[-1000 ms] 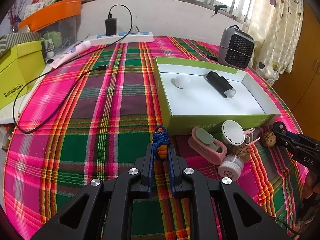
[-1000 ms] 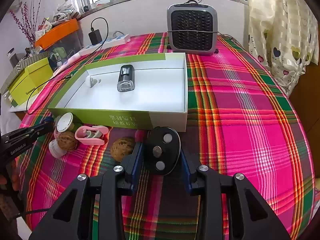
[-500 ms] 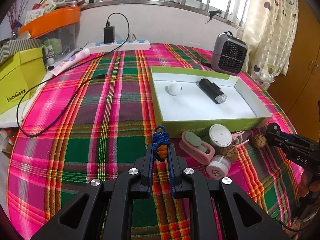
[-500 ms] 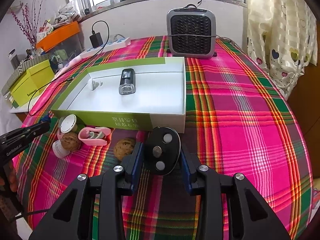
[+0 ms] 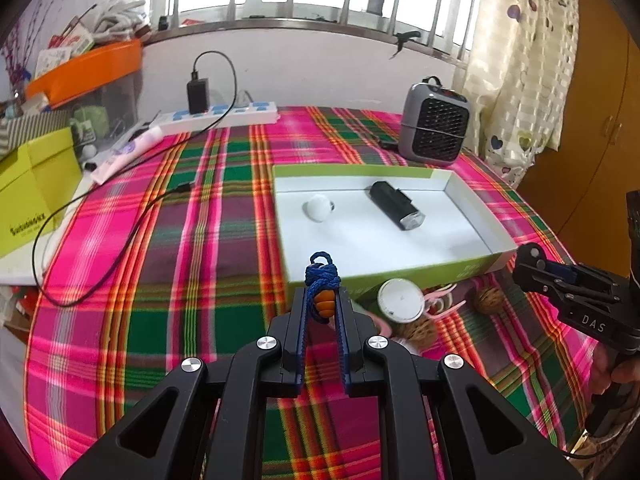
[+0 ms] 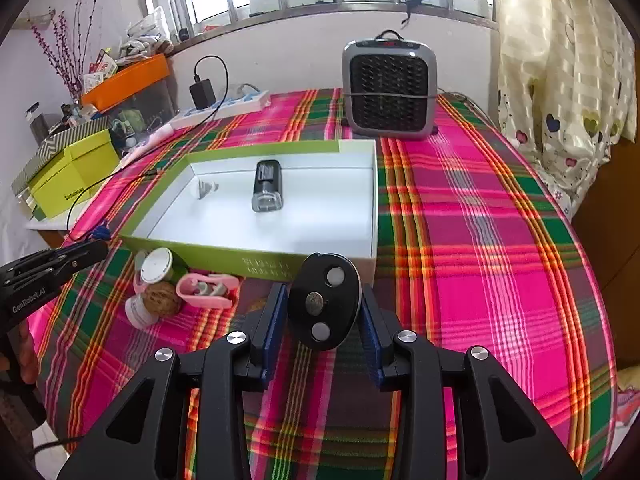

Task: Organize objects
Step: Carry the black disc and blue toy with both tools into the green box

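Carrying phase: left gripper [image 5: 322, 304] clamps the blue-corded orange charm [image 5: 323, 298]; right gripper [image 6: 324, 312] grips the black disc [image 6: 325, 306]; next, judged: release both inside the green box [image 6: 256, 266].

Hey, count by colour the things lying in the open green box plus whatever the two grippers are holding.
Black: 2, the cylinder in the box and the oval piece in the right gripper.
White: 1, the round thing in the box.
Blue and orange: 1, the knotted charm in the left gripper.
Total: 4.
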`<state>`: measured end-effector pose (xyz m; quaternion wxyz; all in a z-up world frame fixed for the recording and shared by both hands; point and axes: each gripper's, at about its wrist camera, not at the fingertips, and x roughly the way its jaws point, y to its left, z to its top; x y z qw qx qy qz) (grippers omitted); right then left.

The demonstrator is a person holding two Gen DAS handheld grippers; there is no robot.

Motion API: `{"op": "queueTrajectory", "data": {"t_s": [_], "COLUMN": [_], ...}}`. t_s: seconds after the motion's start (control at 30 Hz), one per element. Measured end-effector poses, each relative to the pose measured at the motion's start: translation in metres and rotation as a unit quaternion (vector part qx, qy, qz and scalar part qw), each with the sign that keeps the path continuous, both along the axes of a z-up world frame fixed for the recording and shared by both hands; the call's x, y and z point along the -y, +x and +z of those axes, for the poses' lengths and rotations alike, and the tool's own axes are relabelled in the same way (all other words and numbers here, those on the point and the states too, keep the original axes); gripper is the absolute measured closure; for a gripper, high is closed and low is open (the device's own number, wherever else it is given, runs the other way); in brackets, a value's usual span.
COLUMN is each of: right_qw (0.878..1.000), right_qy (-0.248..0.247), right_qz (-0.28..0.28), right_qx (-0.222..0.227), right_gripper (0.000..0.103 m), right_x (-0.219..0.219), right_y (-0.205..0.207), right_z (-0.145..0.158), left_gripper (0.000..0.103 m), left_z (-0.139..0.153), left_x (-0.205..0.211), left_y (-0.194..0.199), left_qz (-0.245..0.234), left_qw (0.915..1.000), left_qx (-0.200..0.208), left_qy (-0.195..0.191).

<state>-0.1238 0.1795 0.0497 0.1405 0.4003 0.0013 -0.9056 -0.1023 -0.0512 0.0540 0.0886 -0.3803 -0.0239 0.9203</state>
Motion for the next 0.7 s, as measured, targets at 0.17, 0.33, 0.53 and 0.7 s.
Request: {"op": "queueTrajectory", "data": {"t_s": [0.17, 0.33, 0.53, 0.7], "right_qw": [1.0, 1.0, 1.0, 0.999], "right_qy": [-0.001, -0.002, -0.002, -0.001], "right_qz": [0.007, 0.017, 0.027, 0.032], "right_qx": [-0.005, -0.006, -0.004, 0.005], "right_gripper": [0.067, 0.067, 0.067, 0.067], "right_x": [0.004, 0.009, 0.014, 0.018], "right_y": [-0.006, -0.017, -0.035, -0.054], "right_z": [0.007, 0.011, 0.014, 0.011], "left_gripper": [0.091, 0.091, 0.091, 0.091], "left_z": [0.008, 0.007, 0.004, -0.002], "left_x": [-0.009, -0.018, -0.025, -0.027], "left_y": [-0.01, -0.025, -0.043, -0.065], "left_qz": [-0.012, -0.024, -0.031, -0.032], "left_qw": [0.9999, 0.9997, 0.9995, 0.9991], "left_qx": [-0.005, -0.002, 0.006, 0.023], "left_qy": [0.002, 0.003, 0.007, 0.015]}}
